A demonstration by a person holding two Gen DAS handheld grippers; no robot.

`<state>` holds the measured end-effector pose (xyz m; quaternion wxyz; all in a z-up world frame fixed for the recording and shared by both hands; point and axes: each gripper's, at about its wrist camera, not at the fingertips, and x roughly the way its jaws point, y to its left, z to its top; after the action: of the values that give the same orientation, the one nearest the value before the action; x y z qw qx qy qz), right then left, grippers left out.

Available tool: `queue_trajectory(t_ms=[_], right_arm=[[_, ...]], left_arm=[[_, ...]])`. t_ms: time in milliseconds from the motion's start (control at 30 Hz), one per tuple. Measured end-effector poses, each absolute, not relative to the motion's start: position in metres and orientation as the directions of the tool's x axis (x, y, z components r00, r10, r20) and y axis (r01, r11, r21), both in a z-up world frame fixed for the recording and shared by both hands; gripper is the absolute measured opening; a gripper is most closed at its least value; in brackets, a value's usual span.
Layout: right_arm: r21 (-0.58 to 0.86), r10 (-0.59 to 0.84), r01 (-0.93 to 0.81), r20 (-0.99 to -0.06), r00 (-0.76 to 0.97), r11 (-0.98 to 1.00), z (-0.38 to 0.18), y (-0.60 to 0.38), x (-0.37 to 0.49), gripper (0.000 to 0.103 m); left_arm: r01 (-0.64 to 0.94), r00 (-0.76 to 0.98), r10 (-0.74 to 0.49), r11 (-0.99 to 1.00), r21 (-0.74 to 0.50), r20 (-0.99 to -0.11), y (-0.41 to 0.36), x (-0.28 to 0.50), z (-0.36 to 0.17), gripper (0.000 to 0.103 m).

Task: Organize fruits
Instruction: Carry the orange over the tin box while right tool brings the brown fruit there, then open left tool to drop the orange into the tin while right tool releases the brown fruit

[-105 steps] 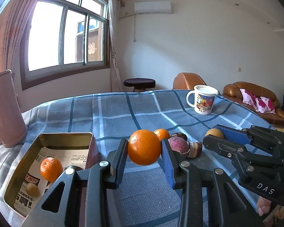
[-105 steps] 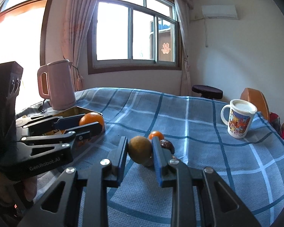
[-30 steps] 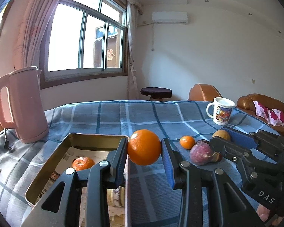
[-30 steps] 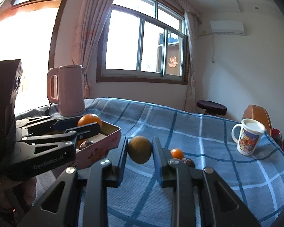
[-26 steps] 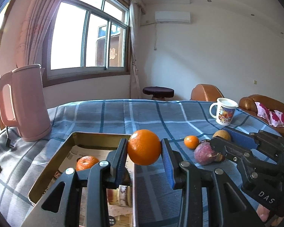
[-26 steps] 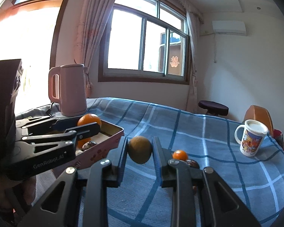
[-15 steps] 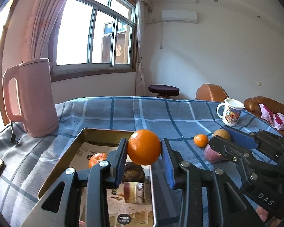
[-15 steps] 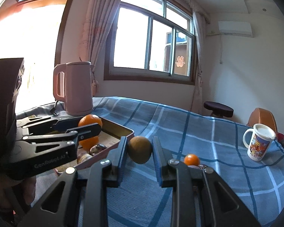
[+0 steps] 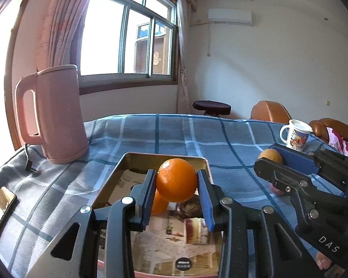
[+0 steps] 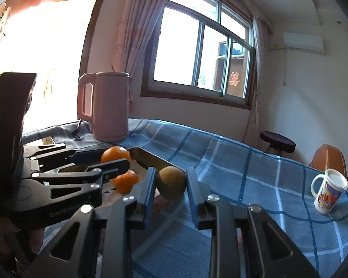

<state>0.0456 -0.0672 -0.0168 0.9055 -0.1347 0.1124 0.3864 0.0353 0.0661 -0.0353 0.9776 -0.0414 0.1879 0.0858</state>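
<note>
My left gripper (image 9: 176, 184) is shut on a bright orange (image 9: 176, 180) and holds it above the open metal tin (image 9: 164, 157). Inside the tin lie another orange (image 9: 159, 202) and a dark fruit (image 9: 189, 207) on printed paper. My right gripper (image 10: 171, 184) is shut on a brownish-yellow round fruit (image 10: 171, 183), just right of the tin (image 10: 150, 156). In the right wrist view the left gripper (image 10: 114, 156) shows at the left with its orange (image 10: 115, 154), and the tin's orange (image 10: 125, 181) sits below it. In the left wrist view the right gripper (image 9: 272, 159) appears at the right with its fruit (image 9: 270, 156).
A pink kettle (image 9: 51, 113) with its cord stands behind the tin on the blue plaid cloth (image 9: 174, 134). A phone (image 9: 2, 202) lies at the left edge. A printed mug (image 9: 295, 135) stands far right. A pinkish fruit (image 9: 276, 190) lies under the right gripper.
Both grippers have moved left over the cloth with their fruits still held. The left one now hangs over the tin; the loose fruits have slid out of view to the right.
</note>
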Motion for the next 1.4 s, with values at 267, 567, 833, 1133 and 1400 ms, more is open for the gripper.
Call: queue_trajectory(t_ms=[267, 567, 833, 1133, 1400], right_arm=[[-0.167, 0.684, -0.751, -0.322, 0.654, 0.639, -0.019, -0.048, 0.044, 0.029], [-0.173, 0.694, -0.774, -0.356, 0.626, 0.61, -0.029, -0.027, 0.044, 0.029], [-0.172, 0.693, -0.793, -0.402, 0.599, 0.585, -0.036, -0.01, 0.048, 0.029], [-0.185, 0.672, -0.812, -0.476, 0.567, 0.554, -0.044, 0.006, 0.052, 0.029], [-0.199, 0.645, -0.824, -0.535, 0.545, 0.531, -0.052, 0.017, 0.054, 0.029]], left_arm=[[-0.213, 0.907, 0.174, 0.975, -0.06, -0.384, 0.085, 0.032, -0.032, 0.038], [-0.242, 0.885, 0.193, 0.968, -0.063, -0.424, 0.109, 0.031, -0.035, 0.038], [-0.249, 0.857, 0.196, 0.967, -0.05, -0.477, 0.116, 0.035, -0.043, 0.038], [-0.25, 0.838, 0.19, 0.967, -0.05, -0.511, 0.12, 0.04, -0.048, 0.038], [-0.228, 0.815, 0.163, 0.973, -0.048, -0.557, 0.122, 0.048, -0.054, 0.038]])
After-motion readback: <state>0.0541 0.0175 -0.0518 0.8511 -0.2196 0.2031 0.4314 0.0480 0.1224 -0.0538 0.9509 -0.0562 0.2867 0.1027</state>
